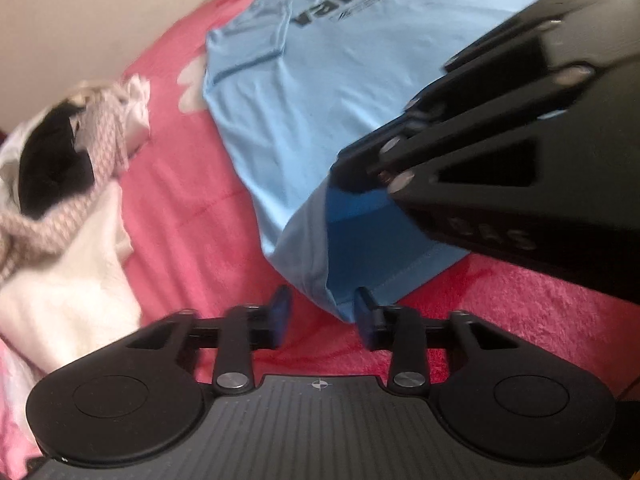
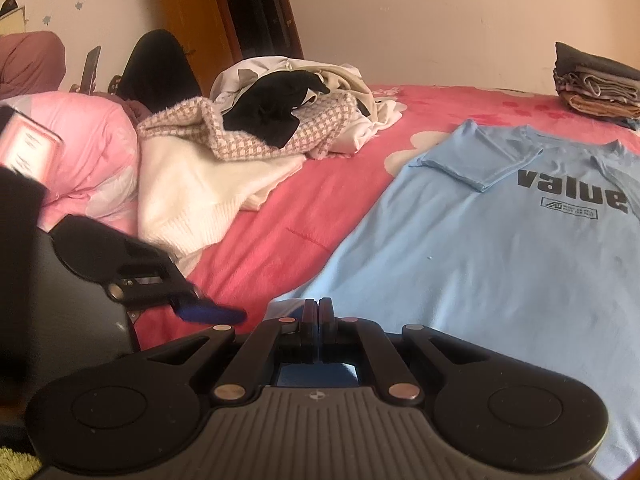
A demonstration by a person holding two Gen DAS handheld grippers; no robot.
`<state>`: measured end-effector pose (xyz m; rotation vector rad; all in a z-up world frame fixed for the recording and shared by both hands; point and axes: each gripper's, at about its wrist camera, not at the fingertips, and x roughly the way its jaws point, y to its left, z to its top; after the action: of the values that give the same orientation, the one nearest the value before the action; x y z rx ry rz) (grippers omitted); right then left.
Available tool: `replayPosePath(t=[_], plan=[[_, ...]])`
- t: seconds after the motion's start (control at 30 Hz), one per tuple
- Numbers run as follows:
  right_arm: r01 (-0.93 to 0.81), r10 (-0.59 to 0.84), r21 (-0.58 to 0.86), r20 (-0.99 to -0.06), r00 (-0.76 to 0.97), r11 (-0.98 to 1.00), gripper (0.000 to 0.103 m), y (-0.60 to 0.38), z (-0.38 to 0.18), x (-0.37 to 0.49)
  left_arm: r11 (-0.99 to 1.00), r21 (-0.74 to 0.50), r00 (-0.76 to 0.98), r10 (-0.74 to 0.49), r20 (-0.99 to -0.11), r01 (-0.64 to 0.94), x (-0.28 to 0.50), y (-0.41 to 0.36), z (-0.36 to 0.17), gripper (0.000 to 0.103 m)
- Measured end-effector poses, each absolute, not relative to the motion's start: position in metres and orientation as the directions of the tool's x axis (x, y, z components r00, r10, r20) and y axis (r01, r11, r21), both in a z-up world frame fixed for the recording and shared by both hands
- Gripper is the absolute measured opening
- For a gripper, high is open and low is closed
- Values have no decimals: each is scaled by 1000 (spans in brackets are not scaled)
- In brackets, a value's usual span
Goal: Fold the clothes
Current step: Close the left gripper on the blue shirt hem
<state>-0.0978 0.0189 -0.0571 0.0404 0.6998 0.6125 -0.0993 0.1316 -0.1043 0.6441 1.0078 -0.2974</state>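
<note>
The light blue t-shirt point(image 1: 320, 92) is laid flat on the pink bedspread point(image 1: 180, 216), long axis running from the hem at the bottom centre of the left wrist view up to the collar at top right. The hem corner sits right at the left gripper point(image 1: 320, 316), whose 2 fingers are spread around it. The right gripper point(image 2: 319, 312) looks pressed together, seemingly pinching the hem, so both are about equally near.
</note>
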Motion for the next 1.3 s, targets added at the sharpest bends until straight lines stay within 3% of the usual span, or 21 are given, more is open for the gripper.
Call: replayPosePath(t=[0.03,0.13,0.37,0.7,0.8,1.03,1.3], plan=[[-513,541,237,-591,598,825,1,18,-57,-97,790,346,503,55,-863,507,-98,133,-105,7],[-506,547,255,-586,597,824,1,16,-56,-94,821,293,488,20,-873,491,-96,140,-102,0],[-490,575,314,-563,594,813,1,7,-53,-90,902,61,443,-151,-884,428,-92,166,-91,0],[-493,603,352,-540,588,796,1,6,-50,-91,890,-24,449,-253,-857,455,-101,171,-82,0],[-497,616,366,-527,586,786,1,5,-49,-92,883,-104,430,-321,-844,457,-99,176,-81,0],[-524,634,365,-532,561,770,1,10,-49,-96,864,-462,361,-504,-785,203,-84,231,-90,0],[-564,632,326,-579,516,759,1,23,-56,-101,832,-554,364,-521,-772,14,-79,258,-97,0]])
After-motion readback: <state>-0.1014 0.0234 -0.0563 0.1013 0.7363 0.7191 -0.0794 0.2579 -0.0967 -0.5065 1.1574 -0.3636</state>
